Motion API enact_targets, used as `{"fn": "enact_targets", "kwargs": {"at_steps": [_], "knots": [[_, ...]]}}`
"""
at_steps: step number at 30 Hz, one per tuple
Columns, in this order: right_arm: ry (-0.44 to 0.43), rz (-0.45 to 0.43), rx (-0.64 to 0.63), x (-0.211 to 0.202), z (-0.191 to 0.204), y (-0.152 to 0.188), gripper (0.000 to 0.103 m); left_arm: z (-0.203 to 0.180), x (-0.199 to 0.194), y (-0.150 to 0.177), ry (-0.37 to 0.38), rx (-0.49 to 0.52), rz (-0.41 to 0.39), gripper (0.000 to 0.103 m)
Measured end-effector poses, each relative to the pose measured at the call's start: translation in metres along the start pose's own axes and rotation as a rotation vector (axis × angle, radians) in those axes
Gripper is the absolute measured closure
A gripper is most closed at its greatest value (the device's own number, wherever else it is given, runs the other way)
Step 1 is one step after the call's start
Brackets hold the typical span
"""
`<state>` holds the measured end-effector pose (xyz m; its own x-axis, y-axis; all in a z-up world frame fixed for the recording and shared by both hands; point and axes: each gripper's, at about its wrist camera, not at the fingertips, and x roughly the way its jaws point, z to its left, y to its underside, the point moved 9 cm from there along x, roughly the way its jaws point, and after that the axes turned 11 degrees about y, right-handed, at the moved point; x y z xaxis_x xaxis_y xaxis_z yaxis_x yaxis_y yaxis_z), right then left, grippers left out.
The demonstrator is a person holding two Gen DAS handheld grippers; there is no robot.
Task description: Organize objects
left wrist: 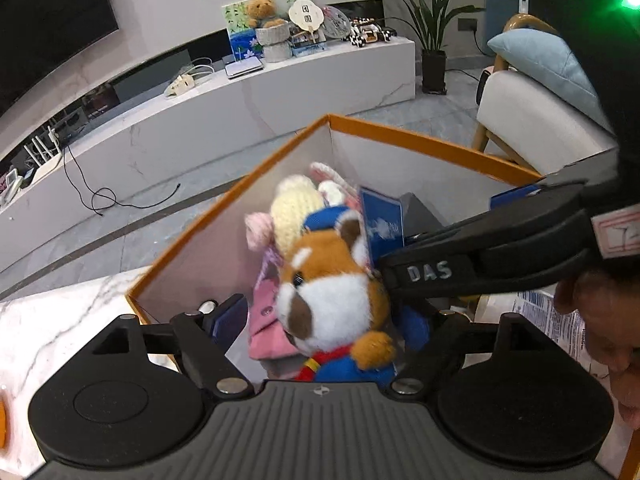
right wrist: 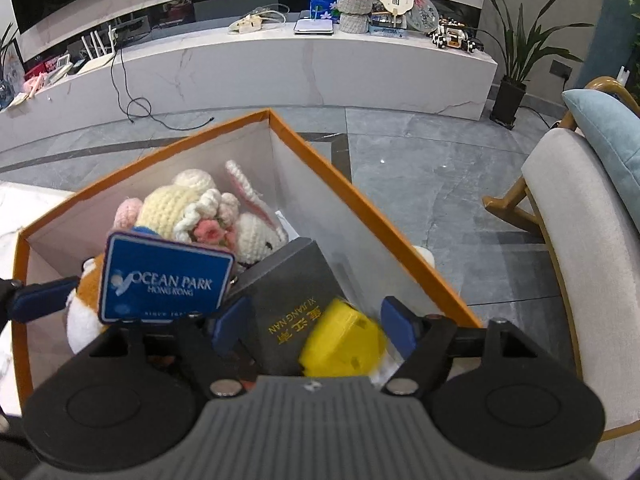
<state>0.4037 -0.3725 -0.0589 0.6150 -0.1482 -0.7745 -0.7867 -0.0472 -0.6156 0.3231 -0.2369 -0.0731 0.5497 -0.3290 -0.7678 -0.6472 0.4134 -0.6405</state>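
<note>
Several things already sit in the orange-rimmed box (right wrist: 304,148) that fills the centre of both views: a brown-and-white plush (left wrist: 336,300), crocheted dolls (right wrist: 208,216), a blue card (right wrist: 164,280), a dark book (right wrist: 292,300) and a yellow block (right wrist: 340,340). Both claws hang over it with jaws spread, gripping nothing: left claw (left wrist: 320,312) around the plush at lower centre, right claw (right wrist: 312,324) over book and block. Most sorting looks done; whatever remains lies outside these views.
</note>
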Motion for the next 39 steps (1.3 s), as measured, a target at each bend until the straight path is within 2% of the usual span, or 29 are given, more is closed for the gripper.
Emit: {"fn": "enact_targets", "kwargs": {"at_steps": [5,26,39], "knots": [[-0.038,-0.002,0.042,-0.006,-0.007,-0.004,0.023,-0.001,-0.004,-0.003,-0.009,0.032,-0.023,0.010],[-0.059,-0.069,0.042,-0.043,-0.026,-0.005,0.023,-0.006,-0.028,-0.007,-0.012,0.038,-0.072,0.010],[-0.048,-0.116,0.053,-0.083,-0.063,0.020,0.023,-0.016,-0.055,0.008,0.053,-0.107,-0.126,0.010]]}}
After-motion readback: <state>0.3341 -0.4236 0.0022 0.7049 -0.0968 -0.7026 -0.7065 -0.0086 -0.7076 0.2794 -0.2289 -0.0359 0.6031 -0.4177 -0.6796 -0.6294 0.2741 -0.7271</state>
